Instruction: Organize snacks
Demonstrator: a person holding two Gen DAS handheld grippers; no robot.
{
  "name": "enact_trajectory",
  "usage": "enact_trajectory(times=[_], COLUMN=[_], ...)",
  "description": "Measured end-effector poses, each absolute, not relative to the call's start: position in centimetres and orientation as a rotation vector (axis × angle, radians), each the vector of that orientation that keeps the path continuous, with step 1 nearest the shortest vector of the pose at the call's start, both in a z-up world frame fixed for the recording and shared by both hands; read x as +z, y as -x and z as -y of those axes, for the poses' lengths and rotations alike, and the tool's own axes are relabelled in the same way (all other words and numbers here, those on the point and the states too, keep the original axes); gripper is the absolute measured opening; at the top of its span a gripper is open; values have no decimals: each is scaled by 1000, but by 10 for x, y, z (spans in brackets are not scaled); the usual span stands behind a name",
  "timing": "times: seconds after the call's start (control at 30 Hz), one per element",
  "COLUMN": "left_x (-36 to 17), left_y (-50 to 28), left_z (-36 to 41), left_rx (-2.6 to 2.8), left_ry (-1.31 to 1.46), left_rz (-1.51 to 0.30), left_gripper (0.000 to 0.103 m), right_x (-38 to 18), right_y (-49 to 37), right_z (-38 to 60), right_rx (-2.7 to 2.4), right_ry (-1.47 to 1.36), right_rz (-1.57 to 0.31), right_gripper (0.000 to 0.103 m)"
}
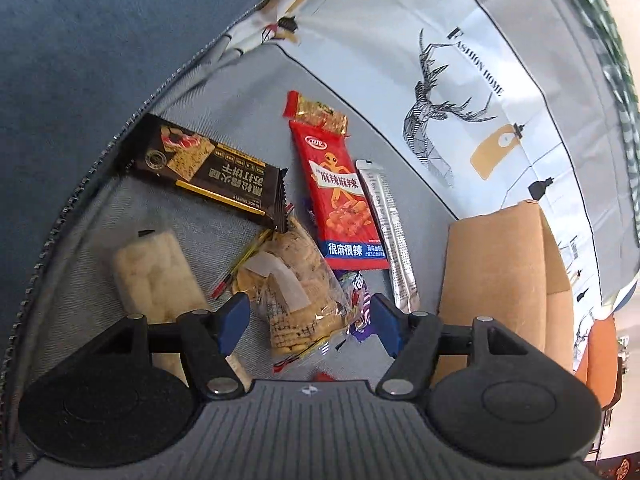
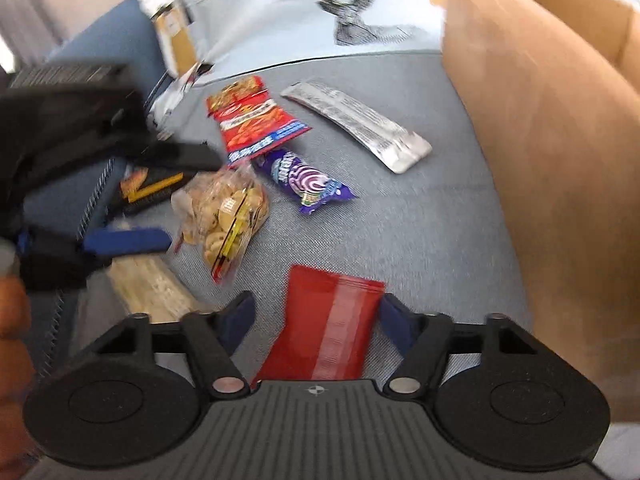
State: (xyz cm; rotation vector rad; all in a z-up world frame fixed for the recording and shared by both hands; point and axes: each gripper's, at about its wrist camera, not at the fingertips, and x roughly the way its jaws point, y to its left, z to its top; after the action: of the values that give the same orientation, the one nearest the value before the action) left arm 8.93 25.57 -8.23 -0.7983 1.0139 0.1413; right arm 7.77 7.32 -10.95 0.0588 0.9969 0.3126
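Observation:
Snacks lie on a grey-blue cushion. My left gripper (image 1: 310,320) is open around a clear bag of small cookies (image 1: 296,288), fingers apart on both sides of it. Beyond lie a black cracker pack (image 1: 208,168), a red spicy snack pack (image 1: 344,200), a silver stick pack (image 1: 390,236), a pale wafer bar (image 1: 154,276) and a purple candy pack (image 1: 358,300). My right gripper (image 2: 316,320) is open with a plain red packet (image 2: 328,328) between its fingers. The right view also shows the cookie bag (image 2: 222,212), purple candy (image 2: 304,180), red snack (image 2: 252,120), silver stick (image 2: 360,124) and the left gripper (image 2: 120,240).
A brown cardboard box (image 1: 500,276) stands at the right, close beside my right gripper (image 2: 560,160). A light cloth with a deer print (image 1: 440,120) hangs behind. A blue cushion with a zipper edge (image 1: 80,60) rises at the left.

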Motion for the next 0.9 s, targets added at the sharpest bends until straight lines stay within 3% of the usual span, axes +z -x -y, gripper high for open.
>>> enact_trajectory(times=[0.2, 0.4, 0.57, 0.9], left_x=[-93, -98, -90, -69], left_y=[-103, -106, -104, -77], left_z=[-250, -250, -240, -211], left_rx=[173, 194, 172, 40], left_ry=[803, 796, 709, 569], left_rz=[-1040, -1042, -1043, -1053], left_gripper=[77, 74, 56, 52], right_x=[-109, -98, -93, -100], right_y=[-77, -76, -75, -71], right_z=[-80, -74, -68, -55], right_rx=[342, 367, 385, 475], right_ry=[76, 92, 92, 138], right_rz=[-956, -911, -912, -992], right_gripper=[44, 44, 44, 45])
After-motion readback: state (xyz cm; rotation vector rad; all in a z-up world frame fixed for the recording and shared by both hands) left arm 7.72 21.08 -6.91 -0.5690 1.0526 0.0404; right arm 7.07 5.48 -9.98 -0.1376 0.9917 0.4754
